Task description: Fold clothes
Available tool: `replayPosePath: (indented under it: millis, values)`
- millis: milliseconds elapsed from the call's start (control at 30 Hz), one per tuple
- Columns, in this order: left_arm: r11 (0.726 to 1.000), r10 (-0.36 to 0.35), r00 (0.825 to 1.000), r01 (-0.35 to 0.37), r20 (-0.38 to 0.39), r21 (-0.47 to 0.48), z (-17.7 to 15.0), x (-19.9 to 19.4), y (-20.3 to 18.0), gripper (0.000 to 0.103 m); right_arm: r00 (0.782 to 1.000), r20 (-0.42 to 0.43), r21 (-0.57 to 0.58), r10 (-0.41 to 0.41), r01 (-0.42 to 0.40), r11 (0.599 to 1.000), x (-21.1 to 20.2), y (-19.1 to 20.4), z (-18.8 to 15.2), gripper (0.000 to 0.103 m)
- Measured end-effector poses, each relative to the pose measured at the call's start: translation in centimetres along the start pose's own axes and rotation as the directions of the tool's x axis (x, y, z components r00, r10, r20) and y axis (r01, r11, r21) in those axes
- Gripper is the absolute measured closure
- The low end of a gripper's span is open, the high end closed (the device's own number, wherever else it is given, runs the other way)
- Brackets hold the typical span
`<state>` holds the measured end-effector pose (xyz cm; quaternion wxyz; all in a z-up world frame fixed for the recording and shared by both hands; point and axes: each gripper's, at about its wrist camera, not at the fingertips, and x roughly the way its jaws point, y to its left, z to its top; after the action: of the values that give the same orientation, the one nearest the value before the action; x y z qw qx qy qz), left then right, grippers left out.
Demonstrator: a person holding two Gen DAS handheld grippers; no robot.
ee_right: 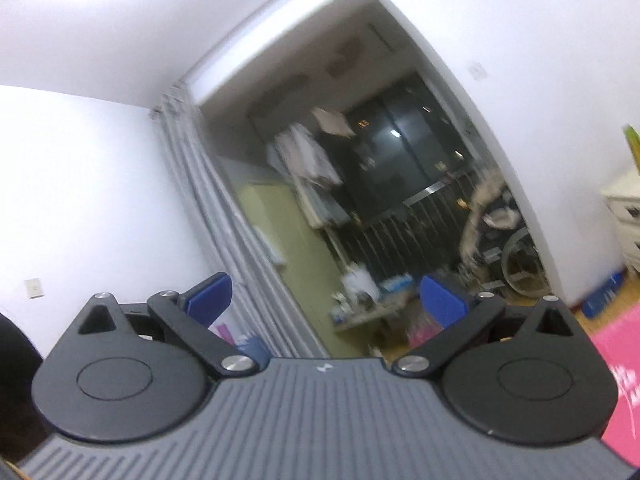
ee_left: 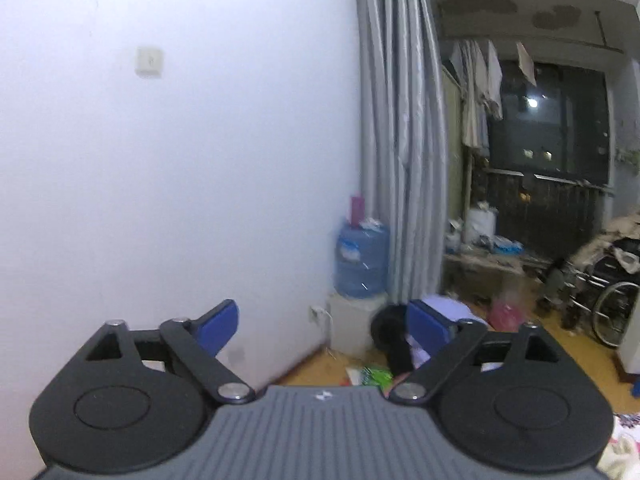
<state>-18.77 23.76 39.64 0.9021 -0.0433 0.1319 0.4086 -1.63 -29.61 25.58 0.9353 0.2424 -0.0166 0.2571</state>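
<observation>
My left gripper (ee_left: 322, 326) is raised and faces the white wall and the room's corner; its blue pads (ee_left: 218, 326) stand wide apart with nothing between them. My right gripper (ee_right: 326, 300) is tilted and aimed up toward a balcony doorway, blue pads (ee_right: 442, 300) also wide apart and empty. No garment lies between either pair of jaws. A patterned white fabric (ee_left: 626, 446) shows at the bottom right corner of the left wrist view, and a pink cloth (ee_right: 618, 376) with white print fills the lower right of the right wrist view. Both are below and beside the grippers.
A blue water jug (ee_left: 362, 262) sits on a white stand beside grey curtains (ee_left: 404, 140). Clothes hang on the balcony (ee_left: 480, 88). A wheelchair (ee_left: 600, 288) stands at right. Bags and litter lie on the wooden floor (ee_left: 520, 344). A white shelf unit (ee_right: 624, 216) is at far right.
</observation>
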Motion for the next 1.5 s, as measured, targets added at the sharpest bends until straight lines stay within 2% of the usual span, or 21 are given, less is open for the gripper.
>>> replayPosePath:
  millis: [33, 100, 167, 200, 300, 367, 433, 467, 567, 633, 700, 733, 800, 833, 967, 1067, 1200, 1333, 1400, 1467, 1500]
  values:
    - [1.000, -0.007, 1.000, 0.007, 0.000, 0.006, -0.2, -0.3, -0.2, 0.007, 1.000, 0.007, -0.006, 0.020, -0.020, 1.000, 0.1, 0.1, -0.1, 0.001]
    - [0.993, -0.107, 0.992, 0.109, -0.062, 0.033, -2.5, 0.3, -1.8, 0.007, 0.999, -0.001, 0.007, 0.046, -0.046, 0.999, 0.3, -0.2, -0.6, 0.001]
    - [0.968, -0.232, 0.962, 0.242, -0.143, 0.063, -5.6, 1.2, -4.1, 0.007, 0.998, -0.048, 0.034, 0.040, -0.038, 0.999, 1.0, -0.8, -1.8, 0.001]
    - [0.945, -0.297, 0.937, 0.316, -0.184, 0.087, -8.0, 1.5, -6.0, 0.007, 0.996, -0.083, 0.049, 0.035, -0.031, 0.998, 1.4, -1.3, -2.6, 0.001]
    - [0.838, -0.469, 0.825, 0.528, -0.315, 0.137, -15.0, 2.5, -11.5, 0.007, 0.975, -0.221, 0.059, 0.000, 0.014, 0.998, 2.6, -2.1, -5.8, 0.002]
    - [0.742, -0.555, 0.725, 0.653, -0.408, 0.152, -19.7, 3.2, -15.1, 0.008, 0.947, -0.321, 0.045, -0.035, 0.052, 0.998, 3.3, -2.3, -8.6, 0.002]
    - [0.640, -0.597, 0.611, 0.753, -0.519, 0.151, -24.7, 4.0, -18.9, 0.013, 0.906, -0.419, 0.020, -0.067, 0.083, 0.996, 3.9, -2.3, -12.3, 0.002]
    - [0.591, -0.603, 0.561, 0.792, -0.567, 0.153, -27.2, 4.3, -20.6, 0.015, 0.876, -0.474, 0.008, -0.086, 0.102, 0.995, 4.2, -2.4, -14.4, 0.004]
    - [0.484, -0.582, 0.478, 0.854, -0.658, 0.191, -32.8, 5.0, -23.9, 0.022, 0.752, -0.643, -0.035, -0.147, 0.163, 0.986, 5.0, -2.5, -20.8, 0.016]
    - [0.428, -0.572, 0.433, 0.882, -0.697, 0.197, -35.5, 5.1, -25.3, 0.022, 0.637, -0.750, -0.062, -0.178, 0.200, 0.978, 5.2, -2.7, -24.9, 0.023]
    - [0.391, -0.574, 0.375, 0.907, -0.728, 0.159, -37.4, 5.1, -26.0, 0.022, 0.509, -0.843, -0.054, -0.173, 0.241, 0.969, 4.8, -3.0, -28.6, 0.030]
    - [0.376, -0.572, 0.355, 0.915, -0.739, 0.148, -38.4, 5.2, -26.2, 0.022, 0.466, -0.868, -0.054, -0.172, 0.255, 0.965, 4.6, -3.0, -29.8, 0.033]
    - [0.374, -0.569, 0.359, 0.914, -0.740, 0.155, -39.8, 5.6, -26.9, 0.022, 0.391, -0.903, -0.067, -0.176, 0.276, 0.959, 4.4, -3.1, -31.9, 0.038]
    - [0.375, -0.571, 0.357, 0.914, -0.739, 0.151, -40.6, 5.7, -27.2, 0.023, 0.373, -0.910, -0.074, -0.181, 0.283, 0.956, 4.6, -3.2, -32.7, 0.038]
    - [0.383, -0.556, 0.342, 0.914, -0.758, 0.132, -42.0, 5.4, -27.9, 0.039, 0.390, -0.899, -0.099, -0.200, 0.264, 0.960, 6.4, -3.2, -33.4, 0.039]
    - [0.354, -0.556, 0.307, 0.928, -0.772, 0.114, -42.6, 5.1, -27.6, 0.039, 0.385, -0.897, -0.120, -0.217, 0.261, 0.958, 7.5, -3.5, -34.1, 0.039]
    - [0.346, -0.555, 0.318, 0.928, -0.769, 0.134, -43.7, 5.1, -27.8, 0.042, 0.379, -0.900, -0.112, -0.215, 0.277, 0.954, 8.9, -5.7, -36.2, 0.042]
    - [0.418, -0.554, 0.344, 0.903, -0.758, 0.104, -44.4, 6.2, -27.9, 0.056, 0.405, -0.884, -0.140, -0.235, 0.250, 0.958, 9.0, -6.3, -37.2, 0.054]
    - [0.457, -0.555, 0.355, 0.886, -0.752, 0.081, -44.6, 6.8, -27.9, 0.065, 0.413, -0.883, -0.127, -0.224, 0.249, 0.960, 8.7, -6.4, -36.7, 0.075]
    - [0.493, -0.570, 0.354, 0.869, -0.741, 0.037, -44.1, 7.3, -27.5, 0.082, 0.418, -0.890, -0.058, -0.181, 0.291, 0.955, 8.5, -7.1, -35.9, 0.090]
    - [0.510, -0.578, 0.352, 0.860, -0.736, 0.010, -43.8, 7.6, -27.2, 0.083, 0.421, -0.894, -0.018, -0.155, 0.312, 0.950, 8.4, -7.6, -35.4, 0.091]
